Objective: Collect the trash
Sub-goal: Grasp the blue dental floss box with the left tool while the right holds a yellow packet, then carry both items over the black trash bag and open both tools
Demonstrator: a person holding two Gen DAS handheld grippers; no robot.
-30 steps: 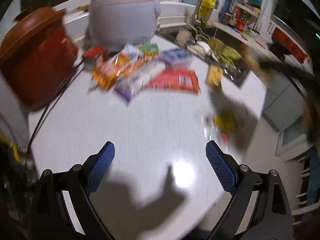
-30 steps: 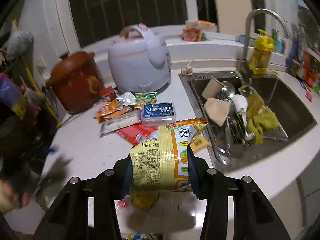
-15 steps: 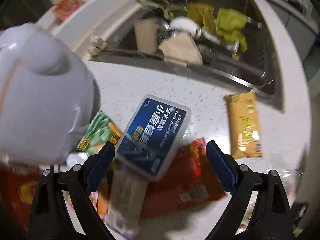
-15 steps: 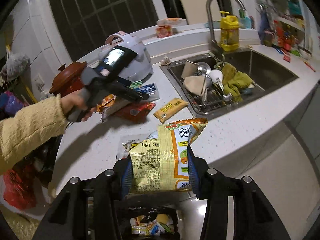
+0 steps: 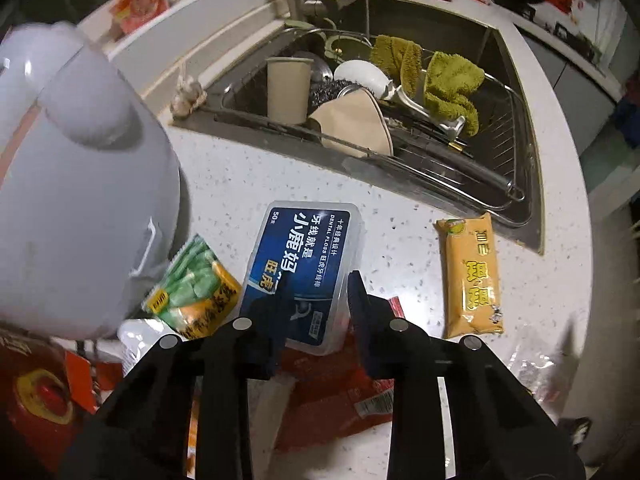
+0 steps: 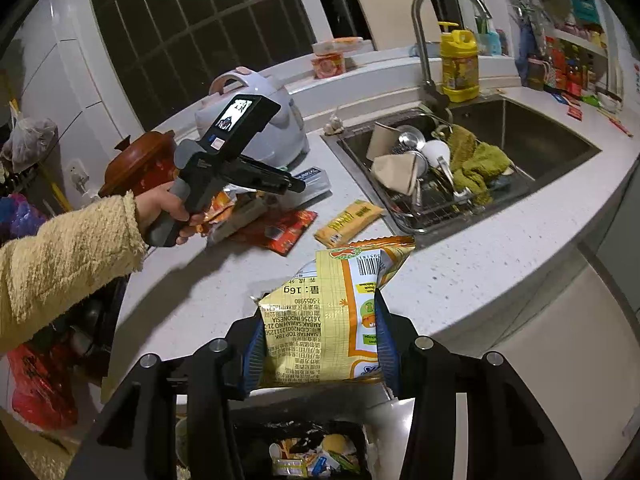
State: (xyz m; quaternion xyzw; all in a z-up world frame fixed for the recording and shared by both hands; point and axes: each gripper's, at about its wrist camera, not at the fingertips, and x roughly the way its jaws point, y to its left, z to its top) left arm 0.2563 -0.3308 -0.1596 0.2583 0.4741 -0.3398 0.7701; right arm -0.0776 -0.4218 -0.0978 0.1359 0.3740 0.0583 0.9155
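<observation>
the right gripper is squeezing a yellow snack wrapper between its blue pads, holding it upright directly over the trash bin sitting below the counter edge, which looks like the position for letting it fall in. the bin is already holding a jumble of wrappers, so a good part of the job seems done. the left gripper is reaching over the white counter with its jaws narrowed around the near end of the blue dental floss box; the fingertips are sitting at the box's edges, but whether they are truly pinching it i cannot tell. the box is lying partly on a red wrapper, with a green and orange packet just beside it against the white rice cooker. an orange snack bar wrapper is lying apart to the right, near the sink, probably awaiting a later trip. beyond, dishes and green cloths are crowding the sink rack
</observation>
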